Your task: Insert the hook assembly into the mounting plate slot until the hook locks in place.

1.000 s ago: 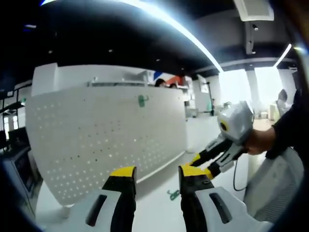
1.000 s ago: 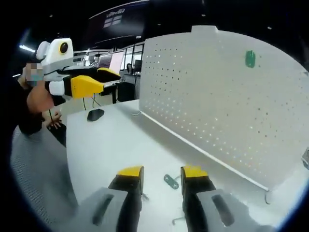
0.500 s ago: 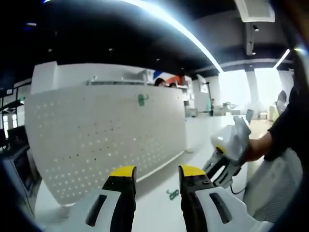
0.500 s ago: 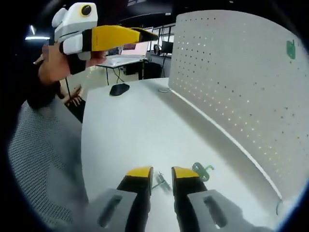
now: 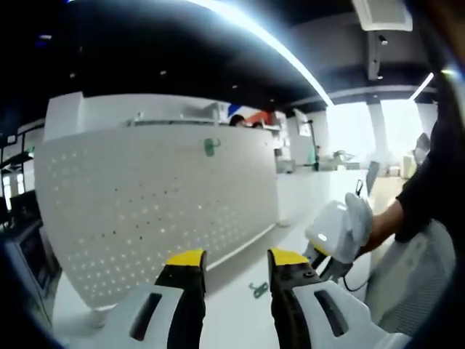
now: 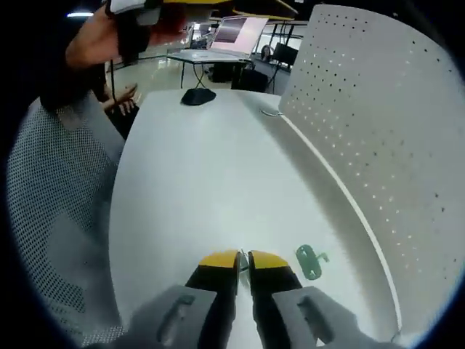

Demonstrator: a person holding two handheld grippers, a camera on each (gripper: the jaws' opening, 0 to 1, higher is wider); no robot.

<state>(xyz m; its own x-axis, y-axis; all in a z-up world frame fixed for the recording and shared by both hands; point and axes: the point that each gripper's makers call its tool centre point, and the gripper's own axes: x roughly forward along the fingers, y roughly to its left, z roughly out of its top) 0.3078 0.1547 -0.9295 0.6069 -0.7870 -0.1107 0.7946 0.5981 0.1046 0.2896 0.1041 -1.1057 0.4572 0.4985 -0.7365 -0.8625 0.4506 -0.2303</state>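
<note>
A white pegboard mounting plate [image 5: 152, 211] stands upright on the white table [image 5: 232, 309], with one green hook [image 5: 211, 146] hung near its top. A small green plastic piece [image 5: 258, 289] lies on the table in front of it. My left gripper [image 5: 237, 258] is held open above the table with nothing between its jaws. My right gripper [image 5: 323, 260] points down at the table. In the right gripper view its jaws [image 6: 242, 260] are closed to a narrow slit with a sliver of thin metal hook between the tips, and the green piece [image 6: 309, 262] lies just right of them, near the pegboard [image 6: 378, 138].
A black computer mouse [image 6: 197, 96] and a cable lie at the table's far end. A grey mesh chair [image 6: 51, 218] stands along the table's edge. A hand holds my left gripper [image 6: 156, 7] high above the table. Desks and monitors fill the room behind.
My right gripper has dropped to the table and its jaws have closed from wide apart to almost together around the metal hook. The left gripper has stayed put, still open.
</note>
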